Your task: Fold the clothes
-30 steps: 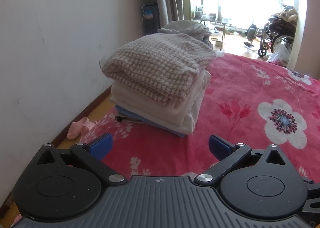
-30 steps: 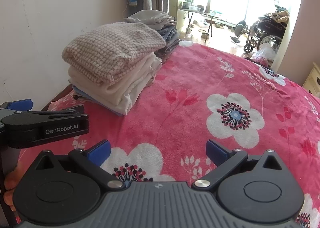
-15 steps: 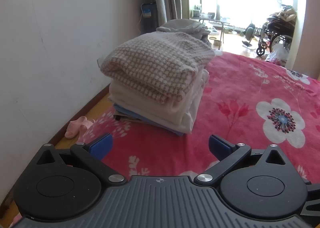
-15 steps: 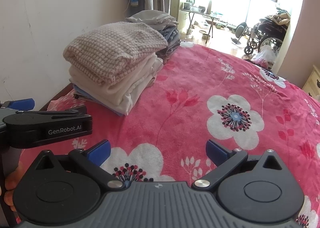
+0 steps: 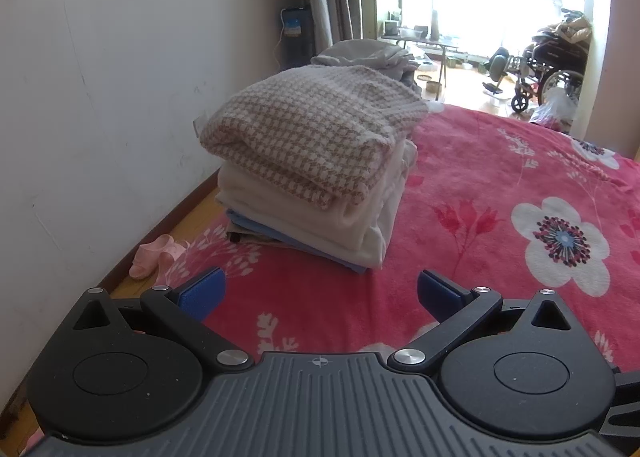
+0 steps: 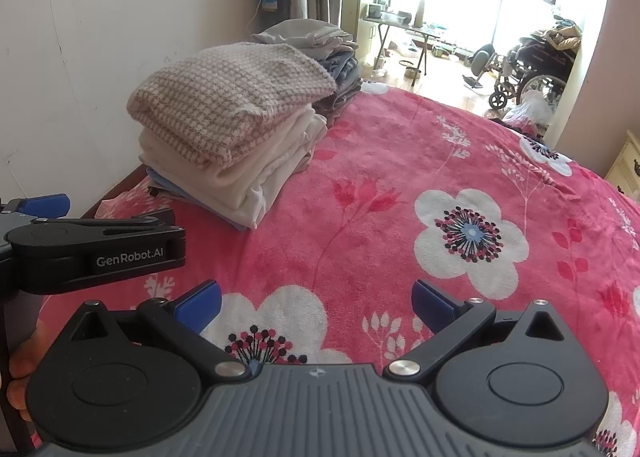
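Note:
A stack of folded clothes lies on the red flowered blanket (image 5: 480,185) near the bed's left edge. A beige houndstooth sweater (image 5: 312,129) tops it, over cream garments (image 5: 320,225) and a blue piece at the bottom. The stack also shows in the right wrist view (image 6: 228,109). A second pile of grey folded clothes (image 6: 312,37) lies behind it. My left gripper (image 5: 320,293) is open and empty, a short way in front of the stack. My right gripper (image 6: 316,305) is open and empty over the blanket (image 6: 400,185), right of the stack. The left gripper's body (image 6: 96,253) shows at the left of the right wrist view.
A white wall (image 5: 100,97) runs along the left of the bed. A pink slipper (image 5: 154,257) lies on the wood floor by the wall. A folding table (image 6: 404,29) and a wheelchair (image 6: 532,69) stand in the bright room beyond. A cream cabinet (image 6: 624,165) is at the right.
Both grippers have drifted slightly; the stack sits a little lower and closer in the left wrist view. Jaws stay open. The clothes have not moved.

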Demonstrator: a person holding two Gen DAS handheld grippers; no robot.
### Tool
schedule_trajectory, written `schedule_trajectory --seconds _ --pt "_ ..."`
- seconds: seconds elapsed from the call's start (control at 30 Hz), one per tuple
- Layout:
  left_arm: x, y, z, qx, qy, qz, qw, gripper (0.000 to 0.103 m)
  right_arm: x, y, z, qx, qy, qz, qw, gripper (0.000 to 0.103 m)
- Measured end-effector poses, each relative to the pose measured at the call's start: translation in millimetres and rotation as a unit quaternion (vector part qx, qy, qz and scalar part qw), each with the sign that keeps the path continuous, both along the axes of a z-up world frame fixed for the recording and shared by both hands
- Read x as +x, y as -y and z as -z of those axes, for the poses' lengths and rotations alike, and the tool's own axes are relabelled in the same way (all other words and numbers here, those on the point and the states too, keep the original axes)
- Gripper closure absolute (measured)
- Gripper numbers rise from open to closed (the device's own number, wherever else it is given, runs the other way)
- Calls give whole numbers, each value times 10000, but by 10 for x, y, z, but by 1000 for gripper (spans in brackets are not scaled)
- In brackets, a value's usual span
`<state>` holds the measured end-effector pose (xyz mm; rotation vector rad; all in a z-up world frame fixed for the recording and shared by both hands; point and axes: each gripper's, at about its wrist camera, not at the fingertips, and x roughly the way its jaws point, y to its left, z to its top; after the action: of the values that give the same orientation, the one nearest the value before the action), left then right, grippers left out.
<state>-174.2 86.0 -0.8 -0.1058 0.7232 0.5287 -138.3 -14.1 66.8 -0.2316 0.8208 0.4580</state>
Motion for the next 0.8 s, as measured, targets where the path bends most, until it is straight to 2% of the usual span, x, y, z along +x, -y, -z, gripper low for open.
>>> schedule_trajectory --seconds 0.8 --pt "-11 3 -4 -8 8 7 10000 0 -6 0 5 -10 -14 29 10000 0"
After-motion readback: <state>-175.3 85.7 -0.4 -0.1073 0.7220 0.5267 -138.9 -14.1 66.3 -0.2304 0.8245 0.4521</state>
